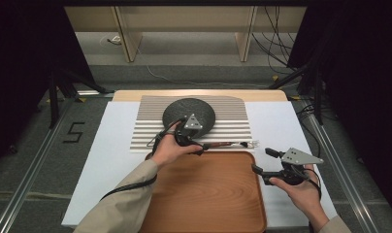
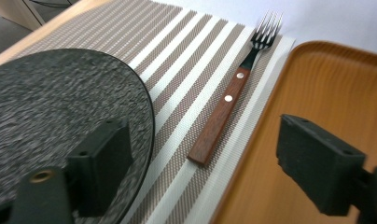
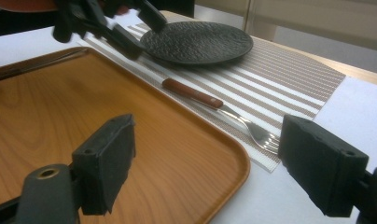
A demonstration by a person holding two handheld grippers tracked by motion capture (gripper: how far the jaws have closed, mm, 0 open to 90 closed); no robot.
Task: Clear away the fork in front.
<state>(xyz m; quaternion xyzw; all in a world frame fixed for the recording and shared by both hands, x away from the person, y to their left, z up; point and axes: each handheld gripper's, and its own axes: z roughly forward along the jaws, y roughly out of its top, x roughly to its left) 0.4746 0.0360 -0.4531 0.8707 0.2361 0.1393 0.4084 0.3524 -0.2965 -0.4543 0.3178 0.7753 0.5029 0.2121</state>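
Fork [image 2: 228, 105]: wooden handle, flat on striped placemat [image 1: 233, 131] between dark plate [image 1: 177, 110] and wooden tray [image 1: 208, 194]. Left gripper [image 2: 200, 163]: jaws apart, nothing between them, poised near the handle's end. Right gripper [image 3: 205, 172]: jaws apart, unladen. Risk: low handle slips the pads; a jaw knocks plate or tray rim. Tray and plate: nothing inside

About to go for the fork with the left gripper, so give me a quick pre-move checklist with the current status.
1. Left gripper jaws open, nothing between them: ok.
2. Fork flat on the striped placemat, handle toward the gripper: ok.
3. Fork apart from the dark plate: ok.
4. Fork centred between the jaws: not ok, it lies ahead, between plate and wooden tray.
5. Right gripper open, off to the side of the fork: ok.
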